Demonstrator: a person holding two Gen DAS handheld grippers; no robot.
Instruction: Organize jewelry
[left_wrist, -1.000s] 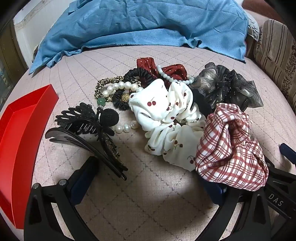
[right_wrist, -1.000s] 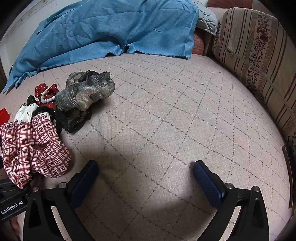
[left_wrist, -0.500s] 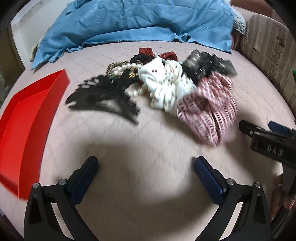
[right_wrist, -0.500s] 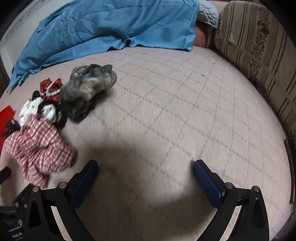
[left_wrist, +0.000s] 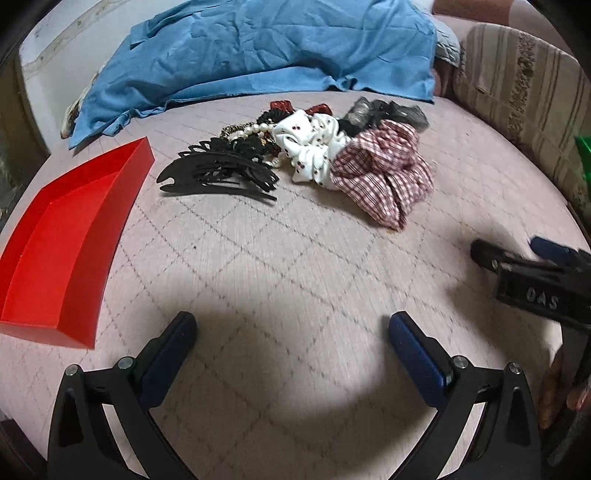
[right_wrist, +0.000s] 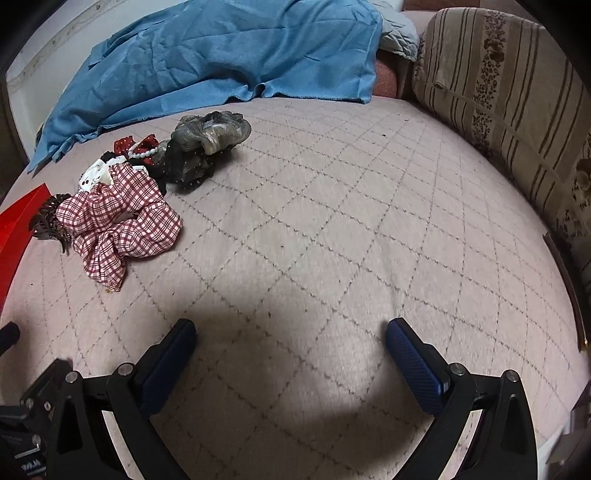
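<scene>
A heap of hair accessories lies on the quilted pink bed. It holds a red plaid scrunchie (left_wrist: 384, 173) (right_wrist: 118, 221), a white cherry-print scrunchie (left_wrist: 308, 147), a grey-black scrunchie (left_wrist: 388, 112) (right_wrist: 210, 136), a black claw clip (left_wrist: 218, 173), a pearl strand (left_wrist: 251, 130) and a red dotted bow (right_wrist: 138, 146). A red tray (left_wrist: 66, 240) rests to the left, with nothing in it. My left gripper (left_wrist: 291, 354) is open, well short of the heap. My right gripper (right_wrist: 290, 354) is open over bare quilt, right of the heap.
A blue blanket (left_wrist: 258, 55) (right_wrist: 221, 55) is bunched along the far side of the bed. A striped cushion (right_wrist: 509, 96) lines the right edge. A green object (left_wrist: 583, 147) peeks in at the far right. The other gripper's body (left_wrist: 539, 288) shows at right.
Both grippers have pulled back from the heap, which now looks smaller and farther off. The red tray has come fully into the left wrist view. Both stay open.
</scene>
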